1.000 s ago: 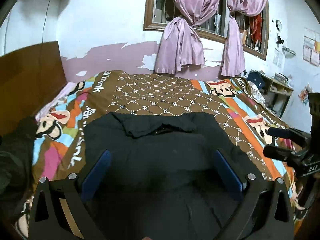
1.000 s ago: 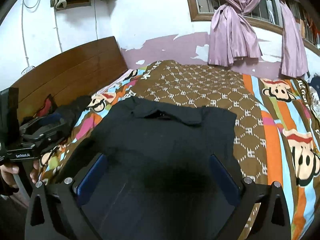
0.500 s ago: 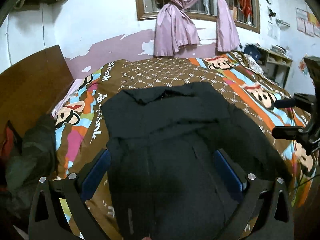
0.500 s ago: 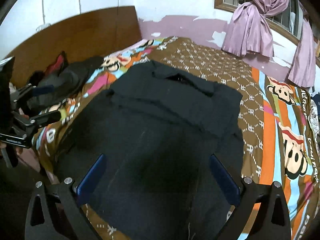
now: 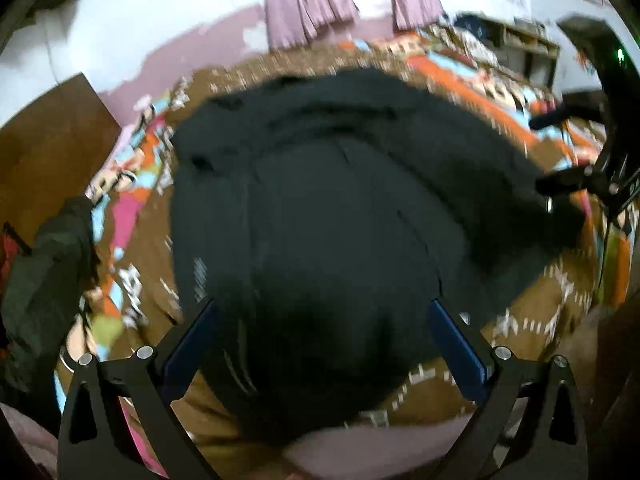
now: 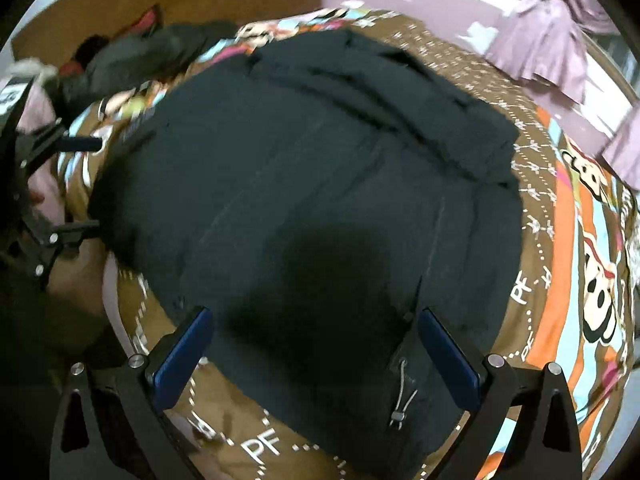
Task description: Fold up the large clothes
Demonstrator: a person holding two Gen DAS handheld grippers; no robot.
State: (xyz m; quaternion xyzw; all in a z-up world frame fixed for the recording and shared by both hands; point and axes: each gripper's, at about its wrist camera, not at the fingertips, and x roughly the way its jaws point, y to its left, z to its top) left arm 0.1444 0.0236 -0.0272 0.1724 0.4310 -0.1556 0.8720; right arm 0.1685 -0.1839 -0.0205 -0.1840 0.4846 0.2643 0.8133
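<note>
A large black jacket (image 5: 320, 220) lies spread flat on the bed, collar at the far end, hem towards me; it also fills the right wrist view (image 6: 320, 200). A drawcord with a toggle (image 6: 400, 400) hangs at its hem. My left gripper (image 5: 320, 332) is open and empty above the jacket's near hem. My right gripper (image 6: 316, 336) is open and empty above the hem too. Each gripper shows in the other's view, the right (image 5: 576, 152) at the right edge, the left (image 6: 60, 184) at the left edge.
The bed has a brown and striped cartoon monkey bedspread (image 6: 560, 280). A heap of dark clothes (image 6: 136, 56) lies by the wooden headboard (image 5: 44, 148). Purple curtains (image 5: 308, 12) hang at the far wall. A cluttered shelf (image 5: 516, 44) stands at the right.
Both grippers have pulled back towards the foot of the bed and tilted down; more of the jacket and its hem shows now. Both stay open.
</note>
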